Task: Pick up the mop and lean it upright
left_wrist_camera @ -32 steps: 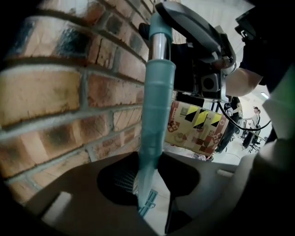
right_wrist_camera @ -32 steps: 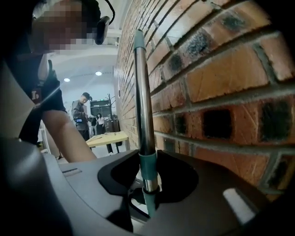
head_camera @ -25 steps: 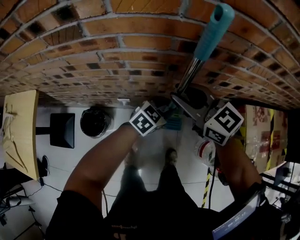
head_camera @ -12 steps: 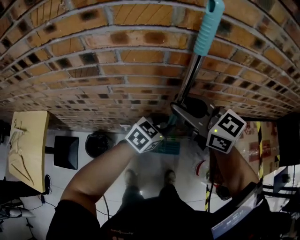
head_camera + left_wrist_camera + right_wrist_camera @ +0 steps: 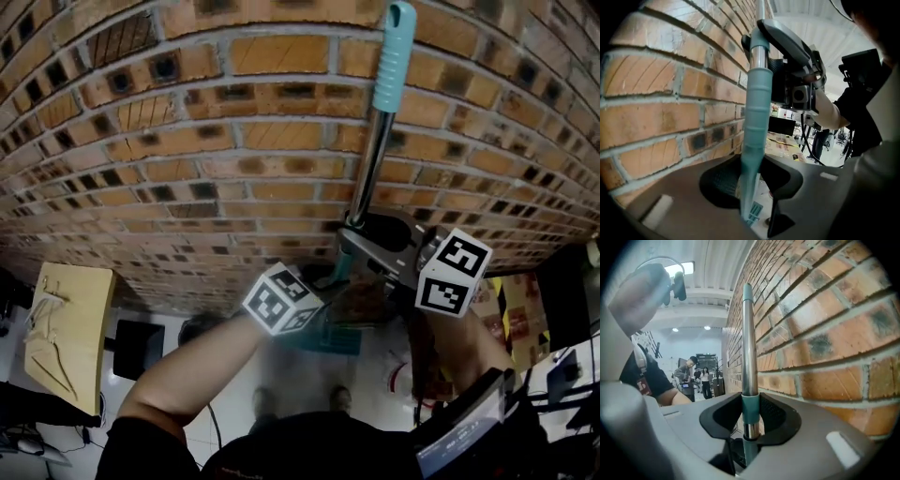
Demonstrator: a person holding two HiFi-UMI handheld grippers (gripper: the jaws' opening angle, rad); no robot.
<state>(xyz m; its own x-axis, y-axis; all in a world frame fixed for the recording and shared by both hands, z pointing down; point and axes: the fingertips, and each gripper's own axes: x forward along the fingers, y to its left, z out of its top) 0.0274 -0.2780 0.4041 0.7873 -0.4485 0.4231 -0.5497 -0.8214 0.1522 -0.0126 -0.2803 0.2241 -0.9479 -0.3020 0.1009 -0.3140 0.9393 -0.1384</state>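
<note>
The mop (image 5: 372, 164) is stood almost upright, hard by the brick wall (image 5: 187, 141). Its teal top grip (image 5: 394, 56) is raised high against the brickwork, and whether it actually touches the bricks cannot be made out. The handle is carried in both tools at once, one above the other, and that looks deliberate. With two holds spaced along a long pole, the tilt can be steered and the top kept from swinging away.

The lower hold is taken by the left gripper (image 5: 751, 174). Its jaws are closed around the teal sleeve (image 5: 755, 117) of the handle, which is seated in the dark notch between them. Below that notch a slatted teal part (image 5: 752, 213) is glimpsed, probably the mop head, down towards the floor.

The higher hold is taken by the right gripper (image 5: 751, 417). It is clamped where a short teal collar (image 5: 751, 409) meets the bare steel shaft (image 5: 749, 333). From there the shaft is seen running straight up, parallel to the wall and just beside it.

So the mop is gripped at two points, wall-side of the person, with both tools set at mid-handle. The lifting appears done. By the look of it, only the lean is left: the top is to be eased onto the bricks before either hold is loosened, since a pole let go too upright could tip back.
</note>
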